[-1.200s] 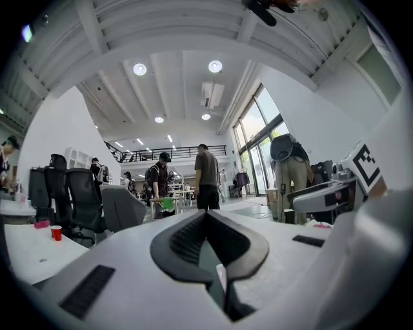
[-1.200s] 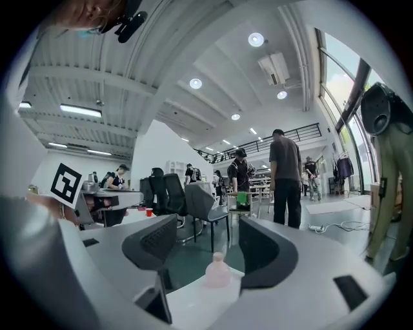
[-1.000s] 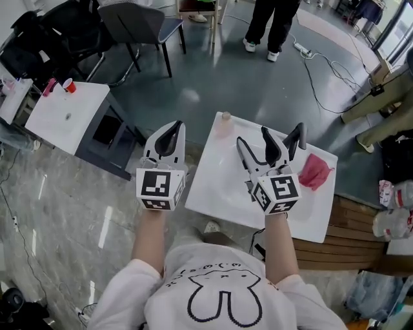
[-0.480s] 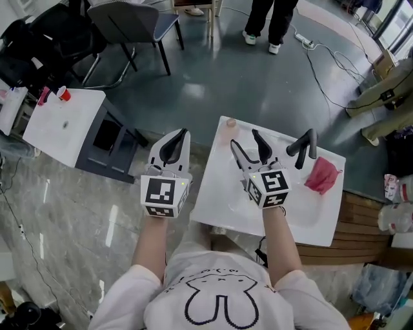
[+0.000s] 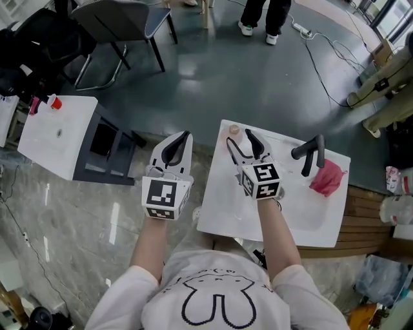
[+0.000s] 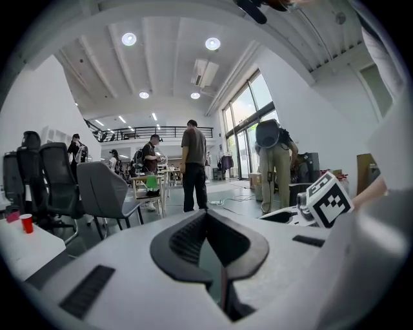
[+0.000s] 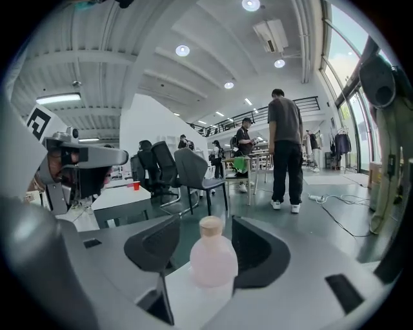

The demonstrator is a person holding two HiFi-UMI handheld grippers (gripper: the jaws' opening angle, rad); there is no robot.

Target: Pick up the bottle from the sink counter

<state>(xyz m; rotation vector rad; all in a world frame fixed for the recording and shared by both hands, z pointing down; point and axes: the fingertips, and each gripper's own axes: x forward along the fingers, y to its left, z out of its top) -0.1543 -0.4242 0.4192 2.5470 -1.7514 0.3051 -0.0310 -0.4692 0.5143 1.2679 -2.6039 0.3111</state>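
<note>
A small pale pink bottle [image 5: 233,130] with a tan cap stands upright on the far left corner of the white sink counter [image 5: 219,206]. My right gripper [image 5: 239,137] hangs over that corner. In the right gripper view the bottle [image 7: 213,259] stands between the two dark jaws, with gaps on both sides. The right gripper [image 7: 205,225] is open and its jaws have just been closing. My left gripper [image 5: 175,145] hovers left of the counter, over the floor, shut and empty. Its tips meet in the left gripper view [image 6: 206,218].
A black faucet [image 5: 310,152] stands at the basin's back, with a red cloth [image 5: 326,178] to its right. A white table [image 5: 51,138] with a red cup [image 5: 56,102] is at left, a grey chair [image 5: 122,19] beyond. A person [image 5: 264,16] stands farther off.
My right gripper has moved from over the basin forward and left, so its jaws now flank the bottle. My left gripper has moved a little forward beside the counter.
</note>
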